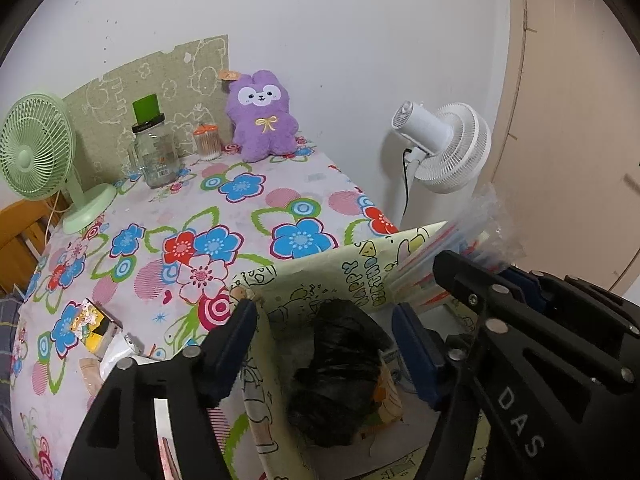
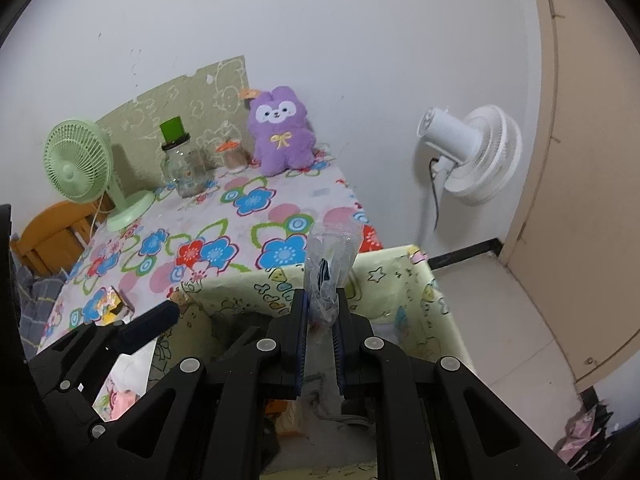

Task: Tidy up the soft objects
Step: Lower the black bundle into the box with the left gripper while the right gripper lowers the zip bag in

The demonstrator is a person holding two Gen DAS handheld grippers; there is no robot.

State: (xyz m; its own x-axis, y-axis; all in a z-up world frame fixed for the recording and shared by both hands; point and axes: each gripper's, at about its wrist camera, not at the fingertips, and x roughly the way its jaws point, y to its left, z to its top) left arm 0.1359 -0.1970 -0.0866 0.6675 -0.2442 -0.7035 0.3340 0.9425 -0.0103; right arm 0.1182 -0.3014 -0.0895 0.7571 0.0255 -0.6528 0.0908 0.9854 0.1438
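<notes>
A pale yellow fabric box (image 1: 304,280) with cartoon print stands open against the near edge of the flowered table (image 1: 248,216). A black, shaggy soft thing (image 1: 340,372) lies inside it. My left gripper (image 1: 322,312) hangs open just above the black thing, with its pads clear of it. My right gripper (image 2: 321,296) is shut on a crumpled clear plastic packet (image 2: 330,260), held over the box's (image 2: 400,272) rim. That packet (image 1: 480,220) also shows at the right of the left wrist view. A purple plush animal (image 1: 260,116) sits upright against the wall at the table's far edge.
On the table stand a green desk fan (image 1: 36,152), a glass jar (image 1: 156,152), a cotton-swab tub (image 1: 207,142) and a small printed carton (image 1: 94,324). A white fan (image 1: 448,148) and a beige door (image 1: 568,120) are at the right. A wooden chair (image 1: 20,236) is at the left.
</notes>
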